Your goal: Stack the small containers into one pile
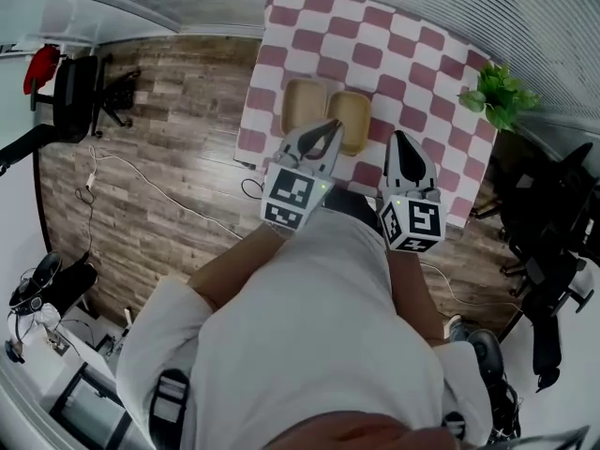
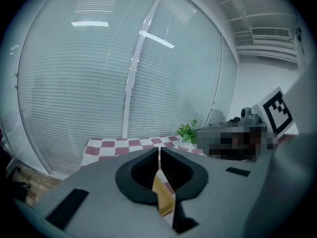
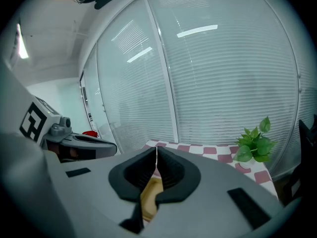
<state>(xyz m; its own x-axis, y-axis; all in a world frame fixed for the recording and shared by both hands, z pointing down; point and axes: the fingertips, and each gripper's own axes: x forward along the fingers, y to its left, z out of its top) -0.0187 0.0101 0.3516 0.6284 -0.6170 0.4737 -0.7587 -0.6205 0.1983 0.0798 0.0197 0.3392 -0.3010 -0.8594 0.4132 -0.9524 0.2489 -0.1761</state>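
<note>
Lying mouth-up, lengthwise away: two containers (image 1: pixel 306 107)

On my desk (image 1: pixel 394 36), the left container (image 1: pixel 302 104) and right container (image 1: pixel 356 112) sit side by side toward the near left corner. A plant (image 1: pixel 497 94) stands at the far right corner. My left tongs (image 1: pixel 328 127) and right tongs (image 1: pixel 402 139) hang above the near edge.

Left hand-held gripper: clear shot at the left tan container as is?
Probably yes. The left hand-held gripper hangs close to the left tan container, with nothing between them on the checkered table. Its jaws are shut, so they must open first.
</note>
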